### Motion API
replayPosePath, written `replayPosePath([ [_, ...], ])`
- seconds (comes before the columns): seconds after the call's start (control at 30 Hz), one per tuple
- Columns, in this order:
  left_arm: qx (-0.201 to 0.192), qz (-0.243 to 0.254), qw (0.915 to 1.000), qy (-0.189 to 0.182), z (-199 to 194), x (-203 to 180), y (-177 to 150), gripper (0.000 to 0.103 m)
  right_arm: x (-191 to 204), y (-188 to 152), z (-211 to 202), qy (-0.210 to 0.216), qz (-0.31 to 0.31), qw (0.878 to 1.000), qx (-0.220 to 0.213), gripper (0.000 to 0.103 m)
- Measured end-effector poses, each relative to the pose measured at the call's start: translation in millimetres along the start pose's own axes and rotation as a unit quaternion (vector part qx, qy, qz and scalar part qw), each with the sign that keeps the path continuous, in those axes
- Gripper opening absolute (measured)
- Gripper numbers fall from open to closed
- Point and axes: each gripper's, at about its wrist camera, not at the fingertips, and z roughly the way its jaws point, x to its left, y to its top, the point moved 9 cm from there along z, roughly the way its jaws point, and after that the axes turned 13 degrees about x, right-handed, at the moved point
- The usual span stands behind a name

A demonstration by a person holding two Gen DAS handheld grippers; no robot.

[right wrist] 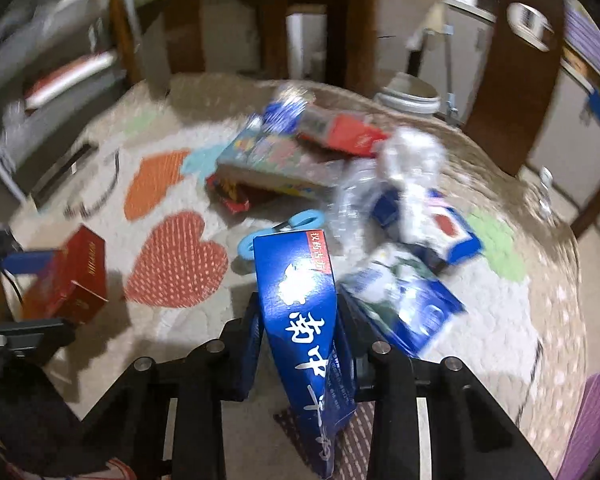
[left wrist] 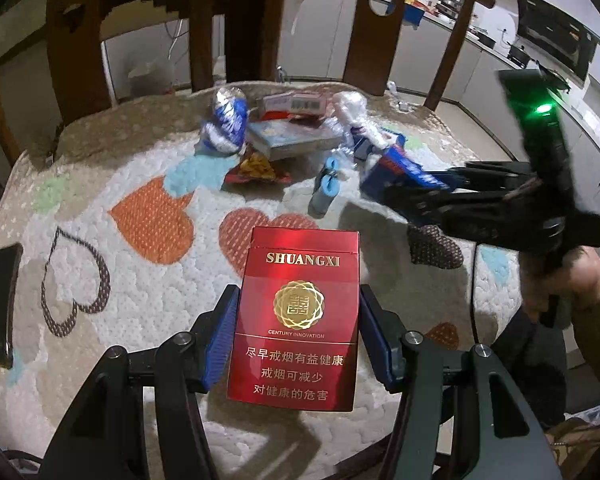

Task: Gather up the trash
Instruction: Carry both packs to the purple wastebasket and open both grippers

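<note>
Both tools were clamped on trash. Between the blue pads [left wrist: 220, 340] of the left tool [left wrist: 298, 340] sat a red cigarette pack [left wrist: 296, 320], gripped by its two narrow sides and lifted above the tabletop [left wrist: 140, 280]. Its long axis ran straight ahead along the fingers, lid end pointing away from the tool and front face turned up to the camera. Gold letters near the lid read "SHUANGXI"; under a gold round emblem stood "CENTURY INNOVATION", and three lines of white Chinese health warning filled the end nearest the tool.

Right tool [right wrist: 300, 340] was closed on a long blue carton [right wrist: 300, 320], pinched across its width. The carton's long axis lay along the fingers, leaning a little to the left at its far end; one end reached well ahead of the fingertips, the other ran back under the tool. Large white Chinese characters ran down its face, and a small red patch with writing sat at the far corner; blur kept both from being read surely.

Ahead of both tools, a pile of trash [left wrist: 300, 132] lay on the heart-patterned quilted cover: boxes, crumpled wrappers, clear plastic. Blue-handled scissors [right wrist: 284, 228] lay just beyond the carton's far end.
</note>
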Motion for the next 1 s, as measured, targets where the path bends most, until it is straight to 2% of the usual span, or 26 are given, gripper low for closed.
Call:
replayPosePath([
  [0.13,-0.005,0.033,0.9994,0.002,-5,-24,14,0.057,-31,-18,-36,0.015,0.064,0.997,-0.031,0.035],
  [0.3,-0.011,0.095,0.9954,-0.013,-5,-84,45,0.057,-102,-64,-87,-0.001,0.164,0.984,-0.07,0.036],
  [0.5,-0.006,0.169,0.9837,-0.062,10,-189,95,0.057,-211,-144,-134,-0.055,0.285,0.952,-0.095,0.036],
  [0.57,0.001,0.188,0.9791,-0.078,19,-222,109,0.057,-247,-177,-147,-0.066,0.331,0.936,-0.103,0.036],
  [0.73,0.027,0.225,0.9676,-0.111,51,-306,142,0.057,-316,-234,-167,-0.075,0.411,0.9,-0.125,0.036],
  [0.83,0.052,0.23,0.9615,-0.141,75,-351,158,0.057,-342,-250,-167,-0.064,0.439,0.886,-0.132,0.036],
  [1.0,0.087,0.223,0.9555,-0.173,113,-413,177,0.057,-364,-256,-154,-0.051,0.46,0.877,-0.128,0.036],
])
